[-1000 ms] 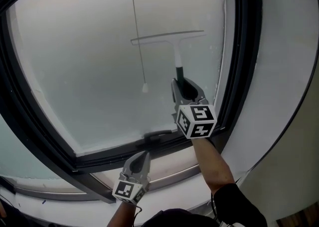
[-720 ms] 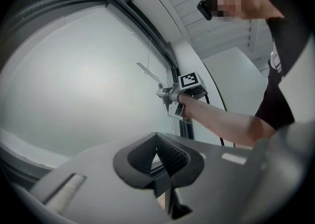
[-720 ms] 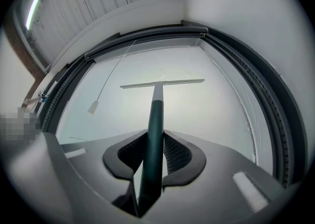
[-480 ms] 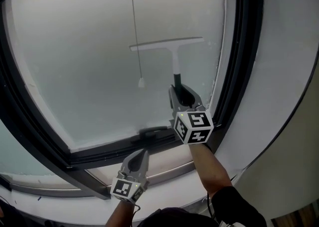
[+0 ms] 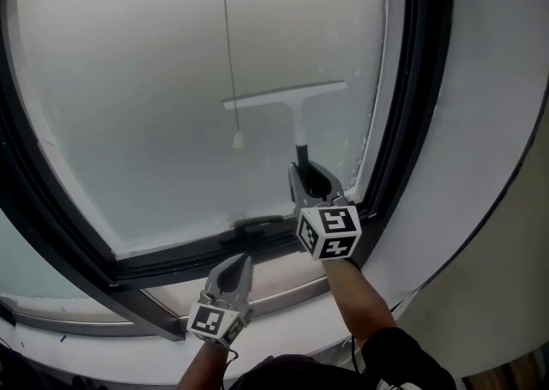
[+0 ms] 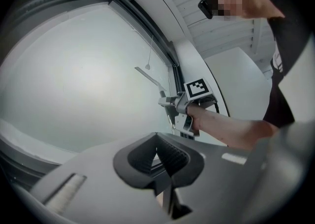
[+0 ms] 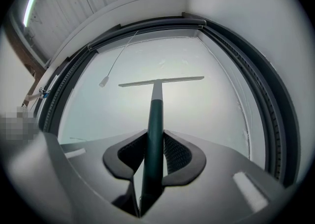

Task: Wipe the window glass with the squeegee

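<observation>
The squeegee [image 5: 296, 114] has a white T-shaped blade and neck on a dark green handle [image 7: 154, 129]. Its blade [image 7: 161, 81] lies flat against the frosted window glass [image 5: 146, 80], in the lower right part of the pane. My right gripper [image 5: 312, 181] is shut on the squeegee's handle, just above the bottom frame. My left gripper [image 5: 233, 270] hangs lower, below the window's bottom rail, its jaws closed together with nothing between them. In the left gripper view the right gripper [image 6: 173, 107] and the squeegee [image 6: 150, 79] show against the glass.
A thin blind cord with a small white weight [image 5: 238, 141] hangs in front of the glass, just left of the squeegee. The black window frame [image 5: 420, 88] runs close on the right. A dark handle [image 5: 257, 225] sits on the bottom rail. White wall [image 5: 489, 123] lies beyond.
The squeegee and my right gripper have slid down the glass toward the bottom rail. The left gripper has stayed low beneath the frame.
</observation>
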The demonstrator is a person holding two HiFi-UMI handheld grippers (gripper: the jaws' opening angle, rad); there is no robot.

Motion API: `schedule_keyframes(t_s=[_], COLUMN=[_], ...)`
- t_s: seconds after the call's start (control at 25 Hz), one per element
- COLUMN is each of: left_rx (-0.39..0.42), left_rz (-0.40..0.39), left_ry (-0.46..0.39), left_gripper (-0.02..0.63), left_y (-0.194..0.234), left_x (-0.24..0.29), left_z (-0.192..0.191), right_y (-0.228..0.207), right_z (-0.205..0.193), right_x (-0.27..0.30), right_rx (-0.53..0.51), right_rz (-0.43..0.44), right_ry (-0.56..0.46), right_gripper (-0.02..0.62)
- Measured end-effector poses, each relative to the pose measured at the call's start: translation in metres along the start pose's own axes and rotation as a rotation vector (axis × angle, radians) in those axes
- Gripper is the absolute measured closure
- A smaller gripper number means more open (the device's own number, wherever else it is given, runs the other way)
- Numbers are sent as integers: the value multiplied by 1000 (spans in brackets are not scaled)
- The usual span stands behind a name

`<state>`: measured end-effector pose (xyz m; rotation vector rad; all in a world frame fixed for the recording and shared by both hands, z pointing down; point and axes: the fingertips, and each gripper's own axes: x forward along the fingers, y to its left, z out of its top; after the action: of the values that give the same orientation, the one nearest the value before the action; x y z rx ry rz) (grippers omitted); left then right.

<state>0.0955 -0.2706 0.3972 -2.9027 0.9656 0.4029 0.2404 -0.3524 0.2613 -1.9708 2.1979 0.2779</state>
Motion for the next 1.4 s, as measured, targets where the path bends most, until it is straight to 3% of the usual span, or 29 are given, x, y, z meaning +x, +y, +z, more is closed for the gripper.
schedule_keyframes(t_s=[1.4], left_rx=[2], left_rz=[1], left_ry=[46], left_gripper=[607], left_y=[0], left_x=[3], left_z=[-23], right_y=[6], right_z=[-84], right_x=[-35], right_rx=[37], right_rz=[-30], right_ry=[131], right_gripper=[502])
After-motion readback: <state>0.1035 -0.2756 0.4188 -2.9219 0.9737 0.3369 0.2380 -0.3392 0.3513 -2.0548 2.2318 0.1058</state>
